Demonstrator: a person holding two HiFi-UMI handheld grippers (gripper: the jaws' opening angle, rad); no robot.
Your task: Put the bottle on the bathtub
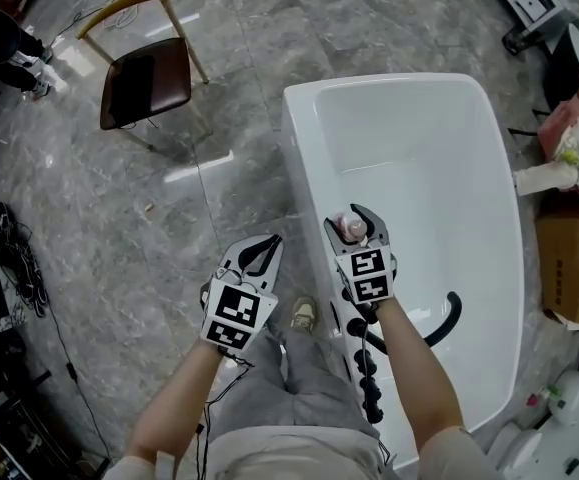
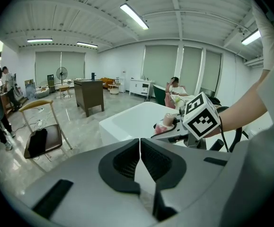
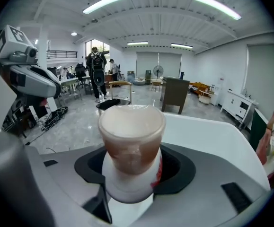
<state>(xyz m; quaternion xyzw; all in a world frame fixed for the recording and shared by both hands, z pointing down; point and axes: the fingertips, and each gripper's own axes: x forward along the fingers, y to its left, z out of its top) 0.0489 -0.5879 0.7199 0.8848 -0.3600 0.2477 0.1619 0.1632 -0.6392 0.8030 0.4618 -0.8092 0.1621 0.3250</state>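
Observation:
A small white bottle with a translucent pinkish cap and red print stands upright between the jaws of my right gripper, which is shut on it. In the head view that bottle and right gripper hover over the left rim of the white bathtub. My left gripper is over the floor just left of the tub, shut with nothing in it. From the left gripper view, my left gripper has its jaws pressed together, and the bottle and bathtub show ahead.
A black shower hose and handset lie along the tub's near end. A wooden chair stands on the grey floor at the left. Cardboard boxes sit right of the tub. Cables trail along the far left.

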